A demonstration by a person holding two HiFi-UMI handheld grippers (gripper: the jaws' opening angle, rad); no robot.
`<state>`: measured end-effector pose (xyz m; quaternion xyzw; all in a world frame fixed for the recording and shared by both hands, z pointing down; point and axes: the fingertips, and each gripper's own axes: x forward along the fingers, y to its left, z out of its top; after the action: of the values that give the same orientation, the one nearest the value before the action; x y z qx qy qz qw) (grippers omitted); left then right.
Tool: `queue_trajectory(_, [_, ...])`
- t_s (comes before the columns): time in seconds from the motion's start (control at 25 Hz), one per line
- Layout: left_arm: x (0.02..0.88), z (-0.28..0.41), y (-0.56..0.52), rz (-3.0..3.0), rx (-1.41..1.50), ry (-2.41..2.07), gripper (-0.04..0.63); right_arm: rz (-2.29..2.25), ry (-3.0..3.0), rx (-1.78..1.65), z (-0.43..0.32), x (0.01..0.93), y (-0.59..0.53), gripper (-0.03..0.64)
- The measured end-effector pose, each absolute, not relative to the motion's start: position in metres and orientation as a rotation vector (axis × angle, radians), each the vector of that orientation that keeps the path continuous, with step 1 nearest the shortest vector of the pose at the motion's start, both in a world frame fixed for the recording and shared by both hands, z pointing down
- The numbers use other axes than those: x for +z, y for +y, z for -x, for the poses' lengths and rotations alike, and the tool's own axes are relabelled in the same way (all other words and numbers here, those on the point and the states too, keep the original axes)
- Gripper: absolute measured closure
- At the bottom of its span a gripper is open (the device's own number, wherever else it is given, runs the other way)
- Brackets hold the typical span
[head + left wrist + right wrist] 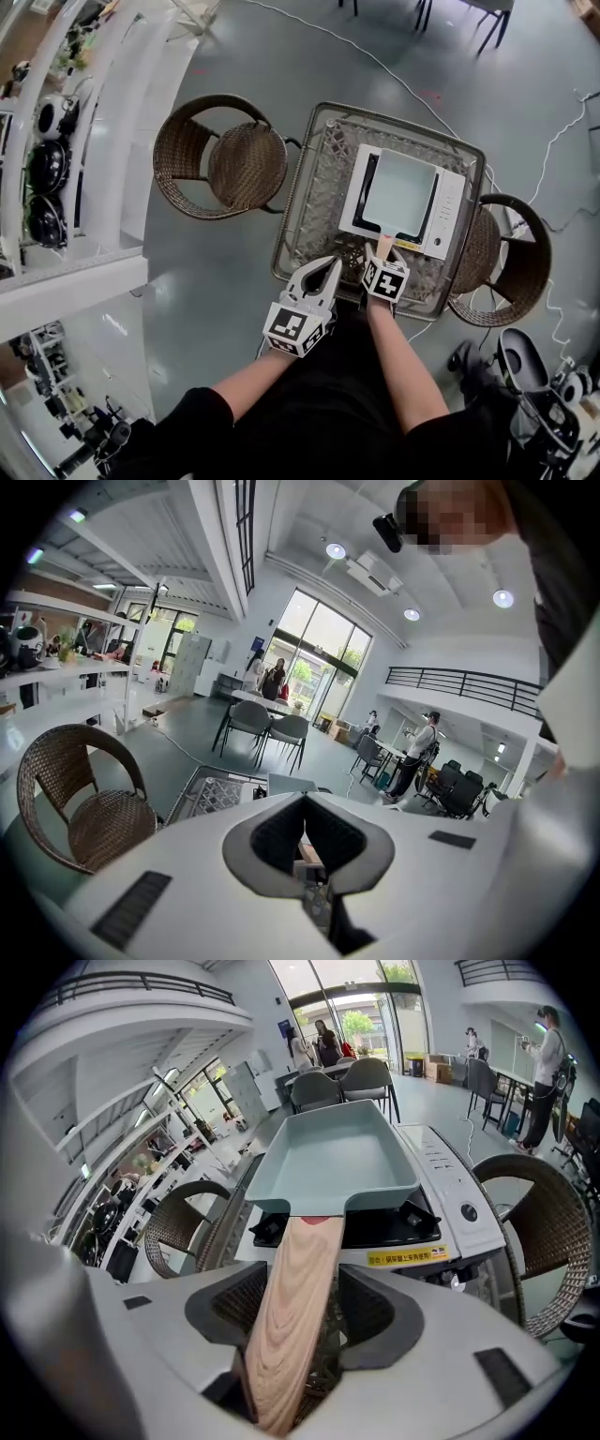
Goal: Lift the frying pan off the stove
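Observation:
A square pale-green frying pan (401,192) sits on a white single-burner stove (448,211) on the wicker table (309,187). Its light wooden handle (383,247) points toward me. My right gripper (382,257) is at that handle. In the right gripper view the handle (295,1307) runs between the jaws of my right gripper (302,1312), which stand wide with a gap beside the wood. The pan (337,1162) rests level on the stove (450,1204). My left gripper (330,267) hovers at the table's near edge, left of the handle, fingers together and empty (305,841).
A wicker chair (220,155) stands left of the table and another (511,262) at its right. White shelving (84,187) runs along the far left. A cable (394,80) lies on the grey floor beyond the table. People stand far off in the hall.

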<state>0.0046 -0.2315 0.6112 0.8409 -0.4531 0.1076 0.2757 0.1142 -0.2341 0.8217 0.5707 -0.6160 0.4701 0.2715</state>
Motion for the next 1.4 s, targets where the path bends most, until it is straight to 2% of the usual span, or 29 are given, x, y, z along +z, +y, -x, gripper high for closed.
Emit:
queue_trajectory(0.16, [0.612,-0.003,-0.234,-2.254,0.287,-1.227,0.580,-1.523,-1.611,1.289,-0.114,0.825,-0.231,0.381])
queue_trajectory(0.24, [0.611,-0.002,-0.236,-2.256,0.284,-1.232,0.580,-1.521,-1.590,1.313,-0.115,0.826,-0.231,0.458])
queue_trajectory(0.36, [0.611,0.005,-0.235,-2.241,0.281,-1.248,0.580,-1.545,-1.561,1.350,-0.116,0.824,-0.232,0.491])
queue_trajectory(1.08, [0.599,0.025,-0.199,-2.229,0.287,-1.285,0.580,-1.523,-1.589,1.331,-0.118,0.814,-0.213,0.502])
queue_trajectory(1.4, [0.589,0.030,-0.193,-2.256,0.283,-1.305,0.580,-1.549,-1.683,1.293,-0.116,0.777,-0.216,0.502])
